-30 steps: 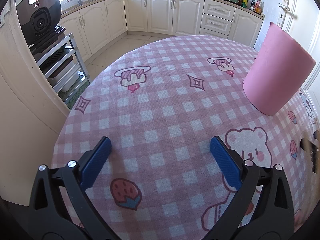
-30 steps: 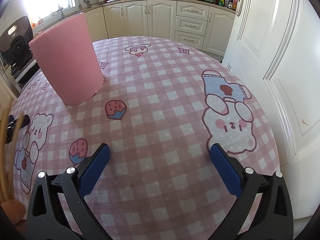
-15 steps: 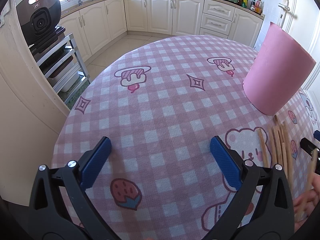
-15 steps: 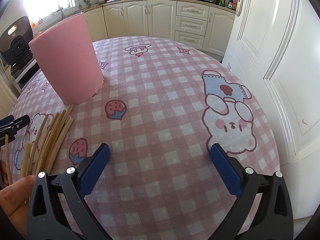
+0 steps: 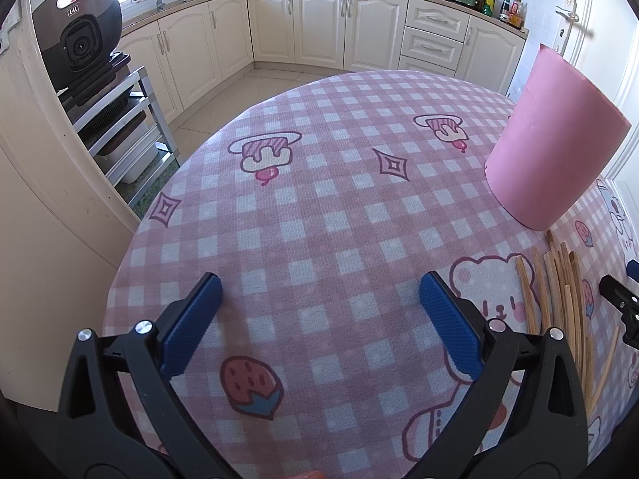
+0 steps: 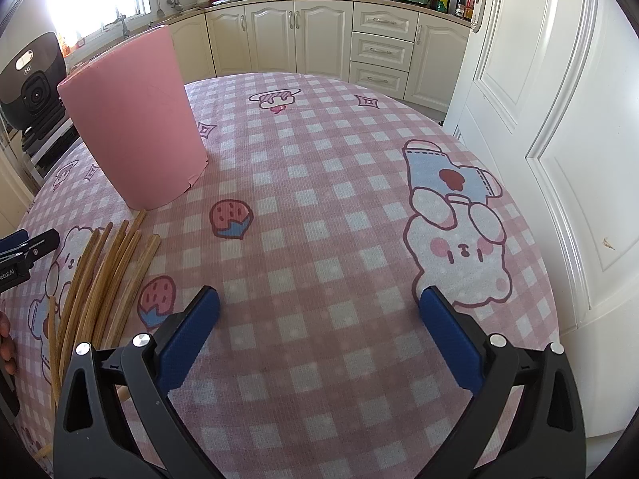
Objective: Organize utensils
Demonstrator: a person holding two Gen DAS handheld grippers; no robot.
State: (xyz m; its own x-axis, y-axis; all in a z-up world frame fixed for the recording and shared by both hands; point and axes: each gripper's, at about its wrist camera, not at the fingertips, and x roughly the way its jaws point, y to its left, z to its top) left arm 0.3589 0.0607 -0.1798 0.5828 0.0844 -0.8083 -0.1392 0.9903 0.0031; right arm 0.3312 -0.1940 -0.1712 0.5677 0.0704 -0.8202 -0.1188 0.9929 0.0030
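Note:
Several wooden chopsticks [image 6: 100, 279] lie in a loose bundle on the pink checked tablecloth, just in front of a tall pink cylinder holder [image 6: 131, 119]. In the left wrist view the chopsticks [image 5: 559, 291] lie at the right, below the pink holder [image 5: 555, 147]. My left gripper [image 5: 319, 315] is open and empty over the cloth, left of the chopsticks. My right gripper [image 6: 319, 327] is open and empty, right of the chopsticks. A bare hand shows at the left edge of the right wrist view [image 6: 6, 343].
The round table [image 6: 319, 167] fills both views. A white door [image 6: 559, 119] stands close to its right side. A metal rack with a dark appliance [image 5: 80, 52] stands left of the table. Kitchen cabinets [image 5: 339, 28] line the back wall.
A bare hand brought the chopsticks in from the near side and laid them on the cloth in front of the pink holder; the hand has drawn back. Both grippers stayed still and open.

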